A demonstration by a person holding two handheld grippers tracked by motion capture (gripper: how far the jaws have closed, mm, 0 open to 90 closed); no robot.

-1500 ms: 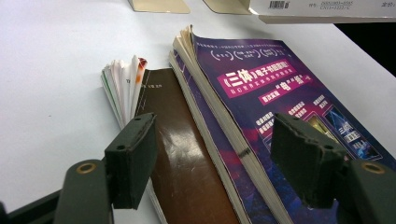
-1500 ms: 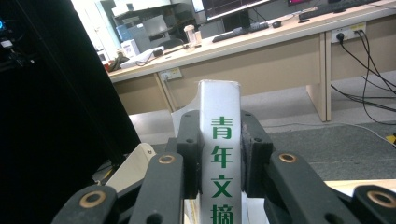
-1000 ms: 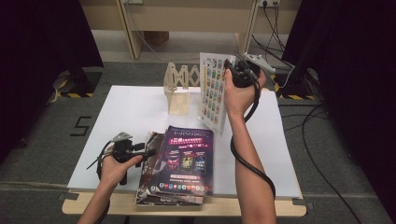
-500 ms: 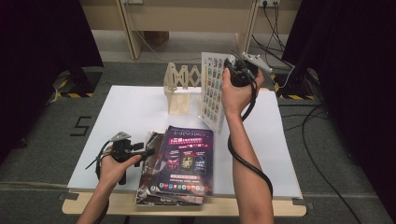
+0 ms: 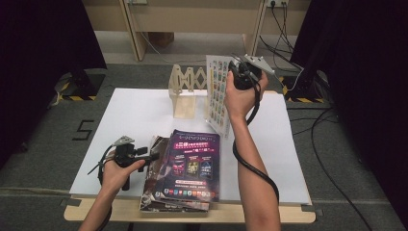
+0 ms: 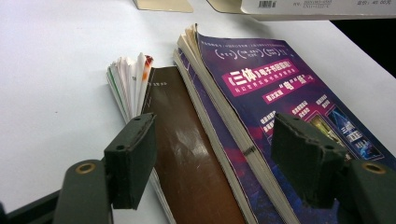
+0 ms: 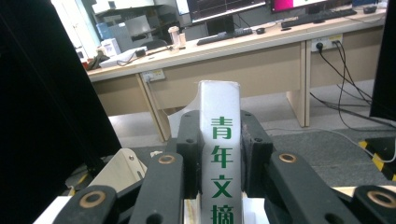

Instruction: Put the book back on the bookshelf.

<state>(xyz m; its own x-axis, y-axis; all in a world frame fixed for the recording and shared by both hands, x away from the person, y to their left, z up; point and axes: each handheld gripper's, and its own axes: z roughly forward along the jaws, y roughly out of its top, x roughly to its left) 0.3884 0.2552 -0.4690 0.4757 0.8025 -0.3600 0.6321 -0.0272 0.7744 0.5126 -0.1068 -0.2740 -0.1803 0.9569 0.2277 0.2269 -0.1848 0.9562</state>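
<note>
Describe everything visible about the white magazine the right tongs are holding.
The white magazine with a grid of small colourful pictures on its cover stands upright, lifted above the white table beside the wooden accordion rack. Its white spine bears green characters. The right tongs clamp that spine, pads pressing both sides.

The left gripper was a black handheld tool with a grey three-cornered plate on top and a thin black cable trailing from its rear. In its own view its two dark green-black jaws carried thick rectangular pads with worn, ragged edges, each mounted on a flat link arm set with a brass-ringed rivet hole. The right gripper had the same black body and pale grey plate; its heavier black cable looped along the bare forearm. Its link arms showed matching brass-ringed holes and small dark screws. No sleeves covered either forearm.
</note>
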